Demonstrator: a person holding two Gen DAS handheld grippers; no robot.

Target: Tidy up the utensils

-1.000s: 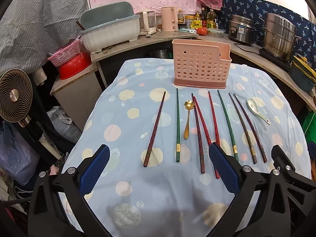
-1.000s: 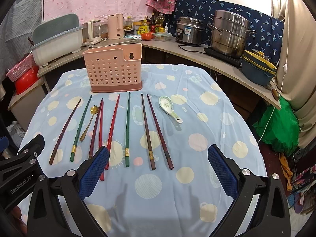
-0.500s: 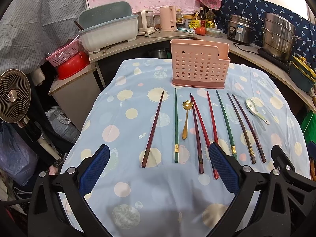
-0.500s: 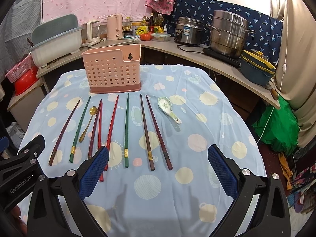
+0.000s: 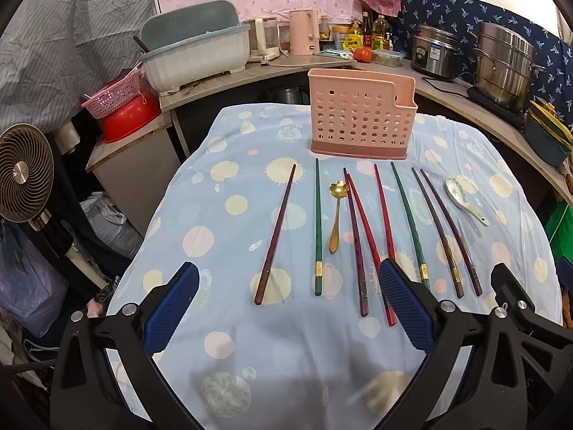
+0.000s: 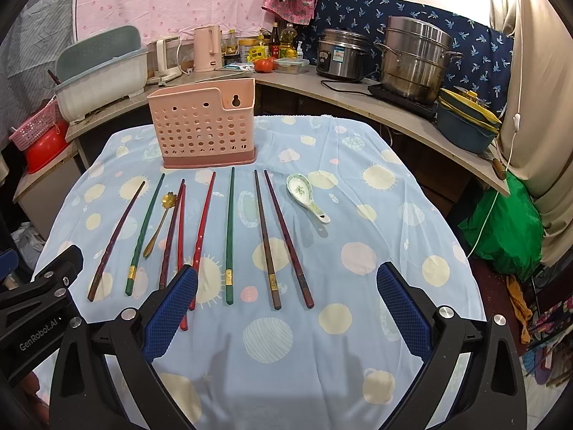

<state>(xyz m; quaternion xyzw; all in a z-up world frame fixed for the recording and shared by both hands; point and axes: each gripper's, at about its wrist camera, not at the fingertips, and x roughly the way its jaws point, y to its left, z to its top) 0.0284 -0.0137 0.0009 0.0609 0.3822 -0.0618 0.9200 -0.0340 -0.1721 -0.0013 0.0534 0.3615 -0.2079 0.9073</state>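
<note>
Chopsticks lie in a row near the pink holder; my left claw and right claw hover spread, empty.

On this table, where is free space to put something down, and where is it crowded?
Free: the cloth beside the white spoon toward the table's right edge, and the near strip between the chopsticks' ends and both grippers. Crowded: the row of utensils before the pink holder.
</note>
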